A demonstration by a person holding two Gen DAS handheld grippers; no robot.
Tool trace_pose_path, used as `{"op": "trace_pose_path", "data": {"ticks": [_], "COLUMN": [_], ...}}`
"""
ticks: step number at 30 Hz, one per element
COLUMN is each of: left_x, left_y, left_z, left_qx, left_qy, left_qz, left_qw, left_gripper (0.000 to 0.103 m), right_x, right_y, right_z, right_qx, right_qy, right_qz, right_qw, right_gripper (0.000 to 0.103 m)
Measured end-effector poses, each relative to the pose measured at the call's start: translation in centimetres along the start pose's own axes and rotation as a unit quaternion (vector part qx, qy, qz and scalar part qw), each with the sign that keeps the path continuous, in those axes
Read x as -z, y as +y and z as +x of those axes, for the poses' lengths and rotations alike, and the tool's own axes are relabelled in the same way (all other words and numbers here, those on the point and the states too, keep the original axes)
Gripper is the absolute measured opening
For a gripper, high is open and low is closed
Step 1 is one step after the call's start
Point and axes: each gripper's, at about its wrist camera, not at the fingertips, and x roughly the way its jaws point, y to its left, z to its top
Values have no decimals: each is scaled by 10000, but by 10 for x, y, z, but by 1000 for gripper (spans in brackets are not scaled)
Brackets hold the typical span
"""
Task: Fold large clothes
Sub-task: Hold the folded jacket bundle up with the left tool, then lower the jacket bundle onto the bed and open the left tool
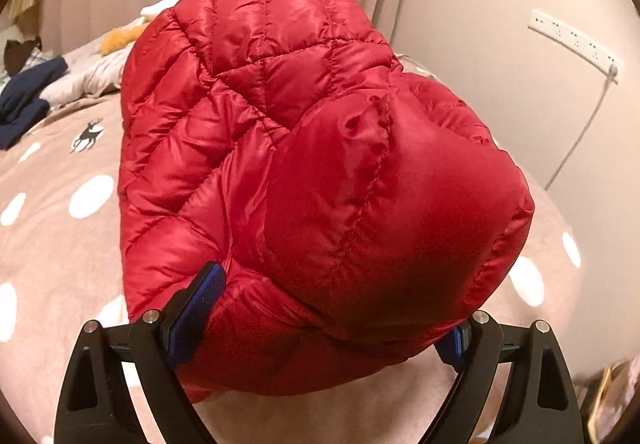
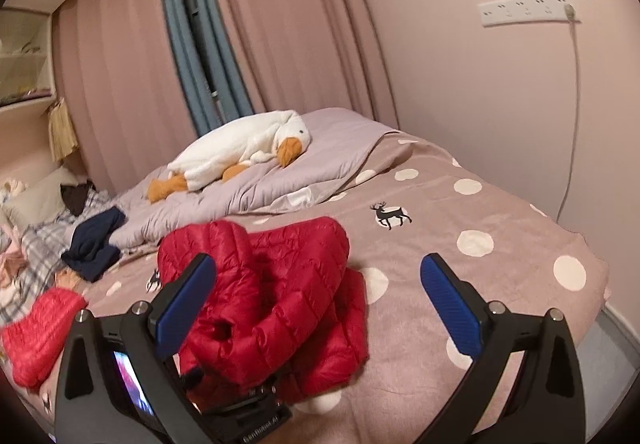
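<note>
Each claw is a black plastic frame with triangular cut-outs and silver round screw heads at its joints. The left claw (image 1: 328, 308) and right claw (image 2: 316, 280) carry blue ribbed pads (image 2: 450, 308) on their fingers. Seen from the right wrist, the left unit has a small lit screen (image 2: 134, 384) and white lettering on its black base.

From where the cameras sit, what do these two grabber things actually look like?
Both match: the left gripper and right gripper have matte black plastic frames with triangular cut-outs and small silver bolt heads. Their fingers carry textured bright blue pads. A small lit screen and white lettering show below the right gripper's view.
</note>
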Motion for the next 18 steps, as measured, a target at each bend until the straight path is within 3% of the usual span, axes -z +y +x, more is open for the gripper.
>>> {"op": "trace_pose_path", "data": {"ticks": [3,8,10,16,18], "left_x": [9,21,24,23,18], "left_y": [-5,-12,-12,-2,10], "left_z": [-11,-54,-69,-113,-124], "left_qx": [-64,-503,-480,-656,-516], "left_qy": [-40,-119,-176,-301,-517], "left_qz": [-61,103,74,-358,-568], "left_qw": [10000,9986,9987,9967,9957], "left_gripper": [91,91,91,91,91], "right_x": [0,-3,-5,-3,-2], "right_y": [0,2,0,1,6], "right_z": [4,5,5,12,16], "right_qx": [160,420,483,638,547], "right_qy": [-49,-232,-300,-216,-138], "right_qz": [89,133,221,334,294], "right_qw": [9998,9988,9981,9972,9980], "right_gripper": [102,102,101,101,101]}}
